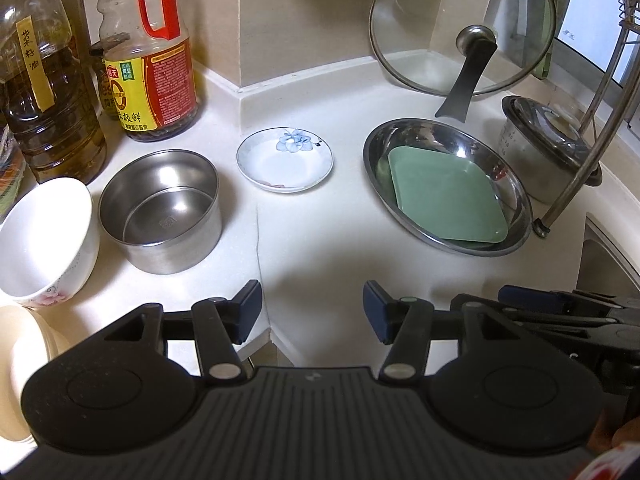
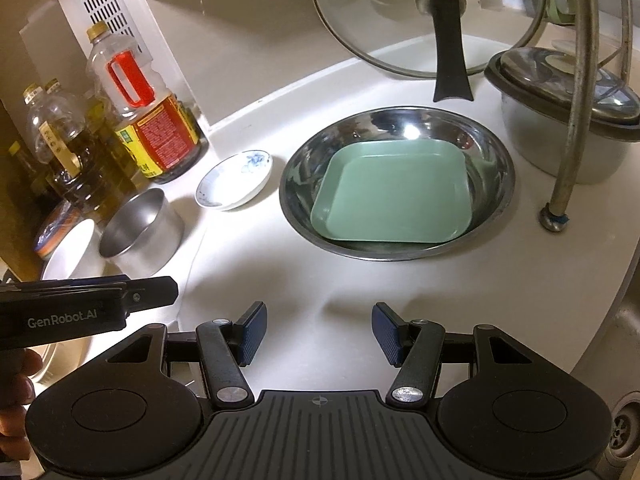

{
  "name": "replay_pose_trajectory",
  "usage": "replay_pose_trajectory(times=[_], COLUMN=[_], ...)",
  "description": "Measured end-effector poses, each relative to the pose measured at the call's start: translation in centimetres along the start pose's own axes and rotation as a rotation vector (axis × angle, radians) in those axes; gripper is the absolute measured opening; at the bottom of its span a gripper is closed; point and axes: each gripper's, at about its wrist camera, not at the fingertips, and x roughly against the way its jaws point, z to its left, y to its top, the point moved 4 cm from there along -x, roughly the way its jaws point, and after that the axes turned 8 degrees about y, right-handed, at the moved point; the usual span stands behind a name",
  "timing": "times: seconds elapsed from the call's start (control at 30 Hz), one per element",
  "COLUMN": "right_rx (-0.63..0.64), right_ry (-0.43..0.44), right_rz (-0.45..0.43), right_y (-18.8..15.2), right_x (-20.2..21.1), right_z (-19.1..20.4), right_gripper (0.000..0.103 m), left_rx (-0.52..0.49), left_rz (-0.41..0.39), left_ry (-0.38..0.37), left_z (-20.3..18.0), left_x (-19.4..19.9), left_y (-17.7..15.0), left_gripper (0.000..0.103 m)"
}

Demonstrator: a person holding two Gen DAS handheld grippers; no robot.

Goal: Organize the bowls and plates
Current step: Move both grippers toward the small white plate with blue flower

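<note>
Green and square with rounded corners, the plastic plate (image 2: 390, 196) is seen lying flat inside the wide stainless steel basin (image 2: 296, 176), toward the back right of the tabletop (image 2: 360, 280). Left of the basin, apart from it, a small white saucer (image 1: 284, 160) with a blue flower is set; further left stand a straight-walled steel bowl (image 1: 160, 210) and a white porcelain bowl (image 1: 44, 240), close together near the left edge. Nesting appears begun, with the loose pieces still to be gathered. The saucer is judged the likely next pick, which calls for a low approach to its thin rim. The left hand-held gripper (image 1: 312, 312) and the right hand-held gripper (image 2: 319, 334) are both held half open and empty above the front edge.
</note>
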Motion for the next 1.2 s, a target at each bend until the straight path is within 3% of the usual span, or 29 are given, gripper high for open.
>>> replay_pose_trajectory(times=[0.43,0.77,1.2], right_rx=[0.026,0.079,0.091], right_ry=[0.033,0.043,0.049], right_rz=[-0.026,-0.093,-0.100], right_y=[1.7,5.5,8.6], right_x=[-1.2,-3.9,-8.2], right_z=[0.9,2.3,3.0], right_gripper=[0.058,0.058,0.048], left_rx=[-0.002,0.014,0.017], left_rz=[-0.026,-0.090,-0.078], left_ry=[0.009,0.043,0.059], left_z=[0.7,2.7,4.3], left_x=[-0.9,-2.9,-6.5], left_y=[2.1,6.0,8.7], left_gripper=[0.053,0.052,0.050])
